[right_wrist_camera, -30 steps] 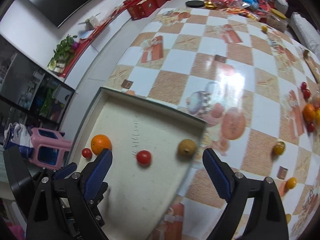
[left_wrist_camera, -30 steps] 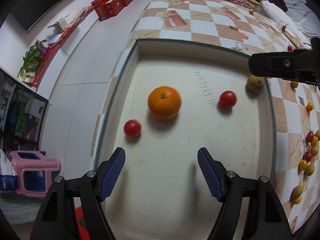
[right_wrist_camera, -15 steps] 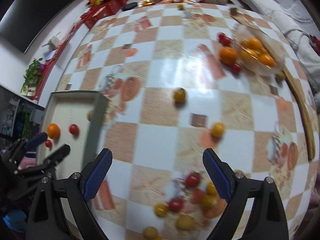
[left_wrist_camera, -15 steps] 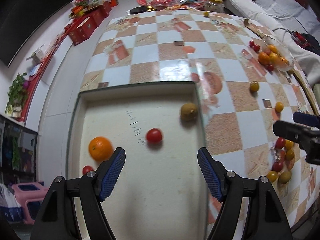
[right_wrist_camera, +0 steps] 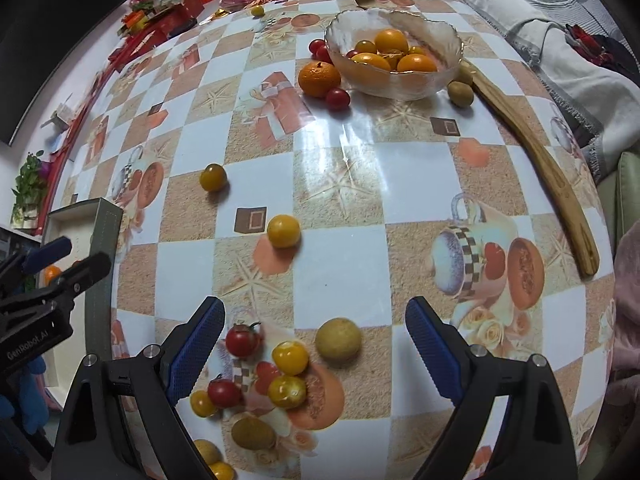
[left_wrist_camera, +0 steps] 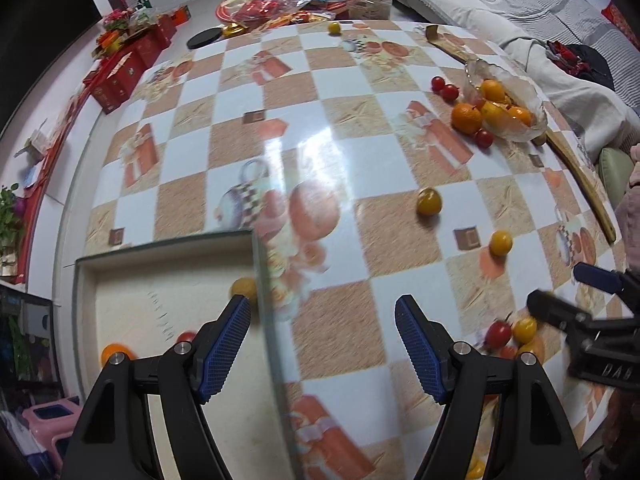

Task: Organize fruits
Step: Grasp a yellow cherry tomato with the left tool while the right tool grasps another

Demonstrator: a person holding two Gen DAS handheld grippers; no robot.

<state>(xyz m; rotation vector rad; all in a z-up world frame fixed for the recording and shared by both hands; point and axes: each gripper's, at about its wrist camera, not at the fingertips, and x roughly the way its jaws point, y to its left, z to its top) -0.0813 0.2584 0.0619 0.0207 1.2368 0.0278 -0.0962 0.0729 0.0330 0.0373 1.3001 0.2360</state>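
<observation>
Both tools are held spread and empty: the right tool [right_wrist_camera: 314,348] is poised over the loose fruit cluster [right_wrist_camera: 280,364] on the desk [right_wrist_camera: 340,264], likely for pickup. The left tool [left_wrist_camera: 322,344] hangs over the tray [left_wrist_camera: 160,246] edge, where sorted fruit sits.

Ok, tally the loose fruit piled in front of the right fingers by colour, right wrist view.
Red tomatoes: 2
Yellow tomatoes: 4 (one cut off by the bottom edge)
Tan round fruits: 3
Total: 9
</observation>
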